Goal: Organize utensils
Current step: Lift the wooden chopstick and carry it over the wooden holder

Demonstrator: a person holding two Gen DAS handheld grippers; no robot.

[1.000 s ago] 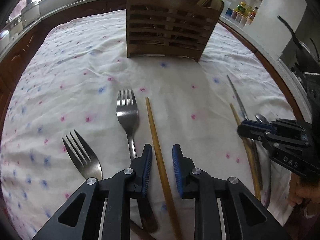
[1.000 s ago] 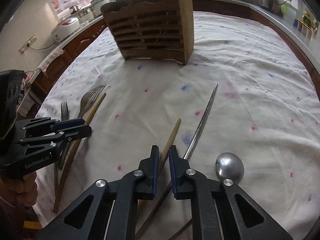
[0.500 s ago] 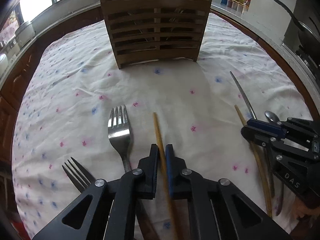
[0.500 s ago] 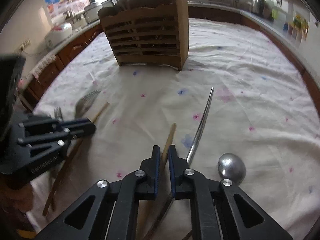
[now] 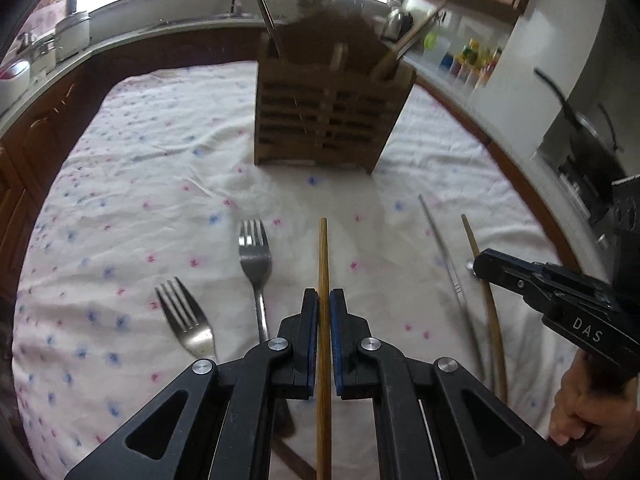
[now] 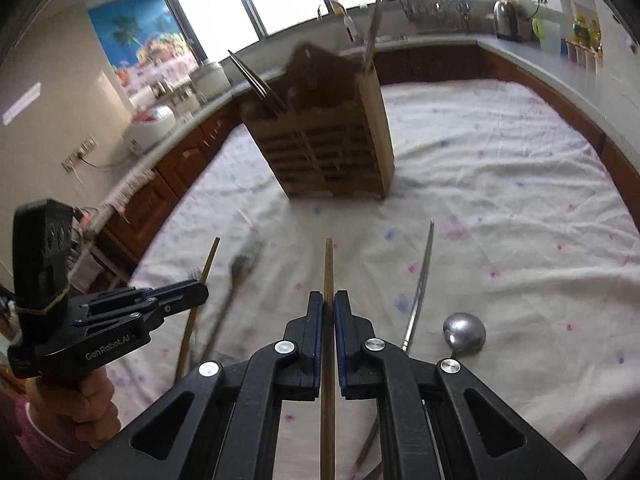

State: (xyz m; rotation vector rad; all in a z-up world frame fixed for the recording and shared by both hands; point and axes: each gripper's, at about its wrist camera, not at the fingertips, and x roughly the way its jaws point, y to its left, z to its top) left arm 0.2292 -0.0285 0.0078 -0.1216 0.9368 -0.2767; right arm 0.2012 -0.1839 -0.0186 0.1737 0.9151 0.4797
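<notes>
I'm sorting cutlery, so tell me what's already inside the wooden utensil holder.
The wooden utensil holder has metal chopsticks sticking out of its left compartment and a wooden chopstick out of its right. The slatted front hides their lower ends and anything shorter inside.

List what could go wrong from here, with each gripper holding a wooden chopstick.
1. The left gripper and the right gripper each pinch a wooden chopstick near one end; a long overhang could pivot or slip.
2. The wooden holder already bristles with utensils, so an incoming tip may snag.
</notes>
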